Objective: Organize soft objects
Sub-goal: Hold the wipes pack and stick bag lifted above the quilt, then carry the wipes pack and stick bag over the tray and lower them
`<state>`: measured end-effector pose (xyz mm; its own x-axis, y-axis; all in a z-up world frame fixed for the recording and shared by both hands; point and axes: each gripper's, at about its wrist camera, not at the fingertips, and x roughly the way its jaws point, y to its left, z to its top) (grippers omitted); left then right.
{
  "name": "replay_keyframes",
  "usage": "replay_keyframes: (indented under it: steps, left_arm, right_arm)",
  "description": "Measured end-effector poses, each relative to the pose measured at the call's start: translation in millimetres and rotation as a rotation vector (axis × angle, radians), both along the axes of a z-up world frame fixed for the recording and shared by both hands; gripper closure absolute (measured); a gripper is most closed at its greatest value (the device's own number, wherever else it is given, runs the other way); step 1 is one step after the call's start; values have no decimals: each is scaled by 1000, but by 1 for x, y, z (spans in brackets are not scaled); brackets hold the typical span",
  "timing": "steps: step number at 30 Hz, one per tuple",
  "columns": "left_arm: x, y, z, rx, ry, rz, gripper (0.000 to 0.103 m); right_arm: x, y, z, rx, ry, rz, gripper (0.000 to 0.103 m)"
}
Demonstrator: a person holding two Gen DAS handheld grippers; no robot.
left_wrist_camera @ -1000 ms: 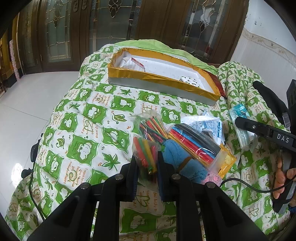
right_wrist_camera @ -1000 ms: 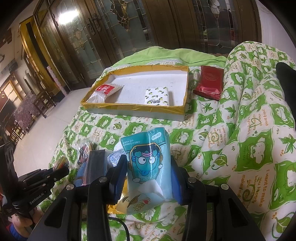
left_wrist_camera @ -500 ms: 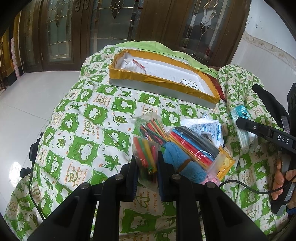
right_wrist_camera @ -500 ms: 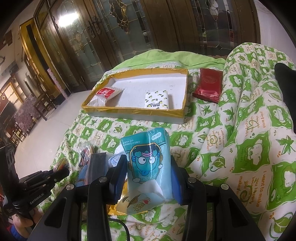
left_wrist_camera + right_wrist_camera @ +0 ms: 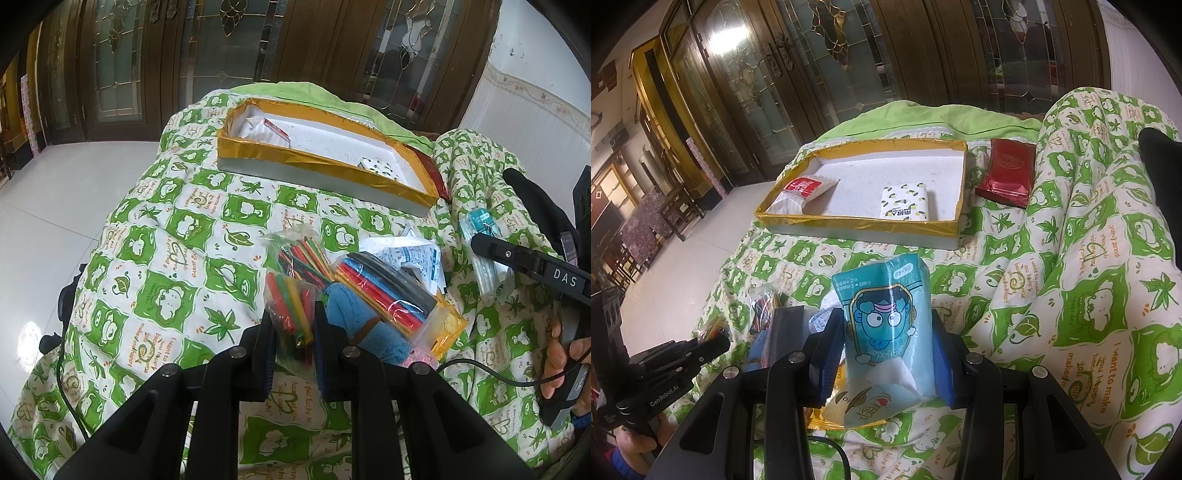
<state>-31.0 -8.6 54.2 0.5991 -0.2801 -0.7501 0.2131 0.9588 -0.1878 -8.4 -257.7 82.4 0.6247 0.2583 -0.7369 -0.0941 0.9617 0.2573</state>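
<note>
No change is noted: both grips are kept. The left gripper point(image 5: 294, 356) stays pinched on a bag of coloured sticks point(image 5: 291, 310) short of the gold-rimmed tray point(image 5: 317, 162). The right gripper point(image 5: 884, 354) stays clamped on a blue tissue pack point(image 5: 886, 314), likewise not yet trayed.

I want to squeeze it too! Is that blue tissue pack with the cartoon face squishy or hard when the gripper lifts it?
Probably squishy: the blue tissue pack is soft plastic wrap, with tissue poking out the bottom. Likely light too. Its shiny wrapper may be a bit slippery between the right gripper pads.
</note>
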Motion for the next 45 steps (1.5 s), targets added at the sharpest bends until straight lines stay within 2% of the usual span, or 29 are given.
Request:
replay_keyframes:
  steps: [21, 45]
  left_arm:
    - [11, -9, 15, -7, -21, -19, 86]
    - [47, -43, 56, -30, -102, -89, 86]
  right_arm:
    - [1, -2, 4, 8, -12, -5, 56]
    - [15, -12, 39, 43, -56, -15, 56]
